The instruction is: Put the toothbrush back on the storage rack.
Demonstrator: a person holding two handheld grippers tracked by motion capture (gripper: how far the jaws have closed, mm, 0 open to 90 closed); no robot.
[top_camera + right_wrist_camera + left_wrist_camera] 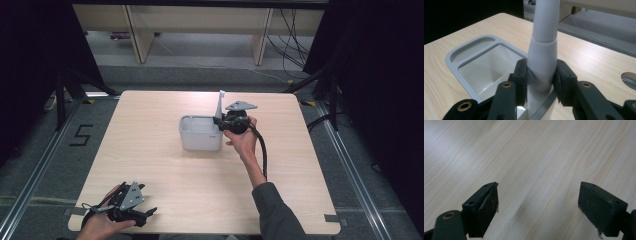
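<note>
A pale grey rectangular tub (200,142) stands near the middle of the wooden table (195,185). A white upright handle (220,102) rises from the tub's right end. My right gripper (218,122) is shut on the thick lower part of this handle (543,50), one pad on each side, just above the tub's rim (451,57). The tub's inside looks empty where I can see it; the handle's foot is hidden behind the jaws. My left gripper (150,212) rests at the table's near left corner, open, with only bare wood between its jaws (537,205).
The person's right forearm (260,180) crosses the table's right half. A black cable (262,150) trails from the right gripper. Beyond the far edge are a grey floor, pale furniture legs (140,40) and loose cables (295,45). Dark curtains stand at both sides.
</note>
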